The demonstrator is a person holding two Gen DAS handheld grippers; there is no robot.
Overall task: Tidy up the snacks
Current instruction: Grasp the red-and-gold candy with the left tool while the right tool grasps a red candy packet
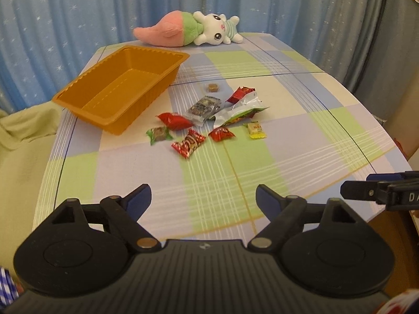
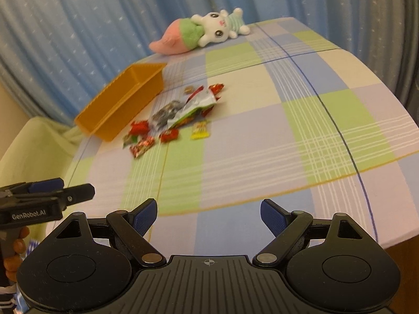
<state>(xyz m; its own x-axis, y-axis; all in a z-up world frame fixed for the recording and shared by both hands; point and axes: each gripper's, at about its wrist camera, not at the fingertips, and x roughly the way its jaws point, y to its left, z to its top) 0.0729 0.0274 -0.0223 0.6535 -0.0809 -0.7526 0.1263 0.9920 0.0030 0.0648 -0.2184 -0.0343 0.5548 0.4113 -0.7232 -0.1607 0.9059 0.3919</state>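
An empty orange tray (image 1: pixel 119 89) (image 2: pixel 123 99) stands on the table at the left. Right of it lie several wrapped snacks: red packets (image 1: pixel 175 120) (image 2: pixel 140 127), a red striped candy (image 1: pixel 189 143), a green one (image 1: pixel 159 134), a yellow one (image 1: pixel 255 130) (image 2: pixel 200 130), a silver-black pack (image 1: pixel 204 108), an opened foil bag (image 1: pixel 239 111) (image 2: pixel 195 107) and a small brown cup (image 1: pixel 212 87). My left gripper (image 1: pixel 203 201) is open and empty above the near table edge. My right gripper (image 2: pixel 209 216) is open and empty, also well short of the snacks.
A pink-and-green plush with a white bunny (image 1: pixel 188 27) (image 2: pixel 201 32) lies at the table's far edge before blue curtains. The checked tablecloth (image 1: pixel 262 162) covers the table. A pale green cushion (image 1: pixel 23 141) sits left of the table. Each gripper shows at the other view's side (image 1: pixel 379 189) (image 2: pixel 47 196).
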